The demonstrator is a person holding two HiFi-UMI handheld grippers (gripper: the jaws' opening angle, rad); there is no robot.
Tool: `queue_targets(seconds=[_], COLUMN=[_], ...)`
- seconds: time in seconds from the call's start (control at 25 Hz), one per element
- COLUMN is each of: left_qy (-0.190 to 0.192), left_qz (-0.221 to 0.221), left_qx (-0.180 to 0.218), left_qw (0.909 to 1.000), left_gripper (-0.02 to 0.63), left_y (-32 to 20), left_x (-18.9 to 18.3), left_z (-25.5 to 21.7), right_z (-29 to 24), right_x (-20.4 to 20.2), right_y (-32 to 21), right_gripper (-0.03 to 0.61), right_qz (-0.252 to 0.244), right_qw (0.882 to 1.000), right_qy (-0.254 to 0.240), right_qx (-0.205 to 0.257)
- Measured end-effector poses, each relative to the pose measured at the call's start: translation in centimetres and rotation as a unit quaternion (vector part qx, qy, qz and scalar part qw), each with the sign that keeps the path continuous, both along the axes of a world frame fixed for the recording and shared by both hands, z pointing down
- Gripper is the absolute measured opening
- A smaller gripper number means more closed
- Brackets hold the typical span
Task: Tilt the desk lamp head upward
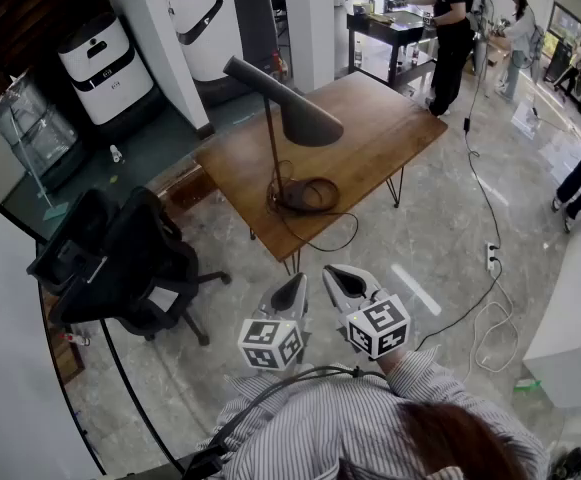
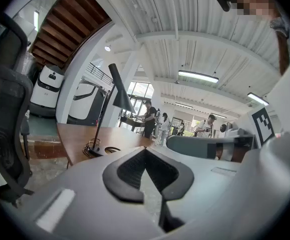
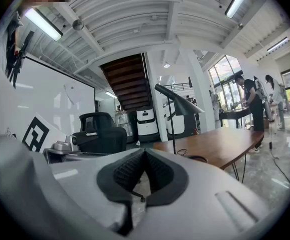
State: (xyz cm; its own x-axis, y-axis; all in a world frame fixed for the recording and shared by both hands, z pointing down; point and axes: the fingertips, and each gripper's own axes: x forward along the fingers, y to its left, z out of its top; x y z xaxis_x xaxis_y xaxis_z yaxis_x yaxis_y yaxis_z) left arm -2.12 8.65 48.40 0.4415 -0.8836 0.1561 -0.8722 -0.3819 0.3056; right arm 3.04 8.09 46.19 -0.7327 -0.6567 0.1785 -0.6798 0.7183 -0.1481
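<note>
Stage: approach not begun | left hand-held gripper (image 1: 295,284) and right hand-held gripper (image 1: 338,274): both closed, empty | dark grey cone-shaded desk lamp (image 1: 273,148): standing on brown wooden counter (image 1: 385,133), well apart | next: reach shade (image 1: 295,113), lift rim.

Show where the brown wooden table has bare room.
Bare: the brown wooden table's right half, from the black desk lamp's cone head to the far edge. Crowded: the near corner, holding the lamp's round base and coiled black cable.
</note>
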Motion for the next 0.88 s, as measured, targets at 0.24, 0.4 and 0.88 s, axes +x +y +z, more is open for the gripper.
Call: queue_targets(seconds=[0.24,0.4,0.88], left_qy=[0.000,0.003,0.005], left_qz=[-0.002,-0.006,-0.020], left_qx=[-0.008,-0.011,-0.001], left_qw=[1.0000,0.9999,0.9998], left_gripper=[0.006,0.006,0.006], left_y=[0.7,0.6,0.3], left_x=[0.0,-0.1,0.3], left_z=[0.5,0.6,-0.1], right_z=[0.6,0.6,0.1], right_x=[0.4,0.3,1.1], right_y=[0.3,0.5,-0.2], right_gripper=[0.002,0.002,0.002], right_qz=[0.008,0.004,0.001], right_qw=[1.000,1.000,1.000], right_qy=[0.004,0.016,-0.010], right_qx=[-0.008,-0.002,-0.006])
